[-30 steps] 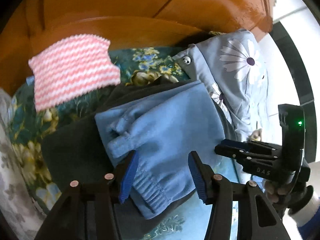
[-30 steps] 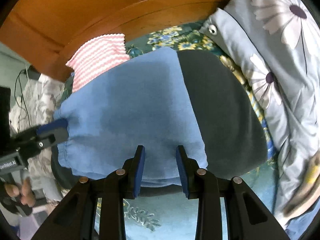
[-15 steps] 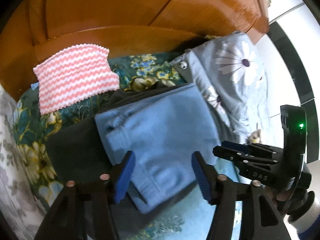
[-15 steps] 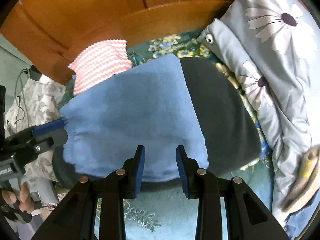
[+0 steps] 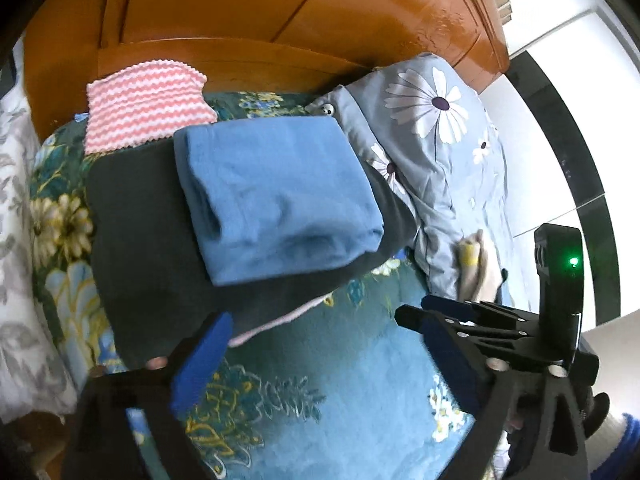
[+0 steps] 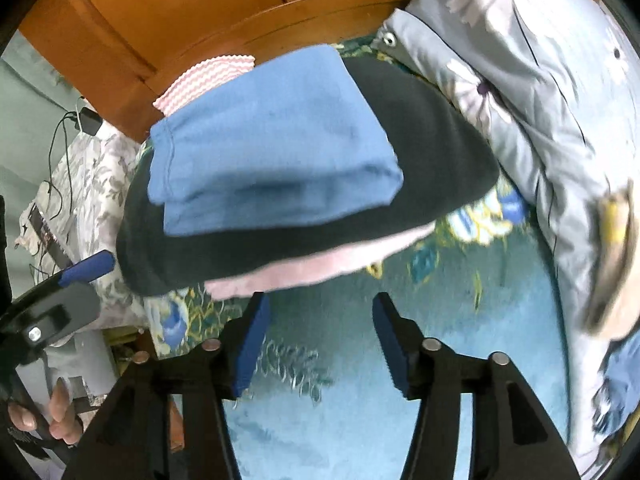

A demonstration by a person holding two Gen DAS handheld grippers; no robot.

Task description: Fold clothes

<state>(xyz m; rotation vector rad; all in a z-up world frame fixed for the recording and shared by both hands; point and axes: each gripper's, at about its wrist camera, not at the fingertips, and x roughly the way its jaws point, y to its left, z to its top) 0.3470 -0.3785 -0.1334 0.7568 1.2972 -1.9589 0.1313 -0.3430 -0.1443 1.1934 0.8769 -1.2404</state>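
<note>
Blue garment (image 5: 276, 196) lies folded atop the dark stack (image 5: 152, 256) at twelve o'clock, both hand-held grippers, left (image 5: 320, 364) and right (image 6: 318, 344), released and empty; withdraw straight, avoiding snags.

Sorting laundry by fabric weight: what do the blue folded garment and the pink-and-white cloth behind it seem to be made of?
The blue folded garment looks like matte, soft fleece or sweatshirt knit: thick rounded fold edges, no sheen. The pink-and-white cloth looks like a textured, plush microfibre or knit: ridged zigzag stripes and a scalloped edge. Both are guesses from appearance.
</note>
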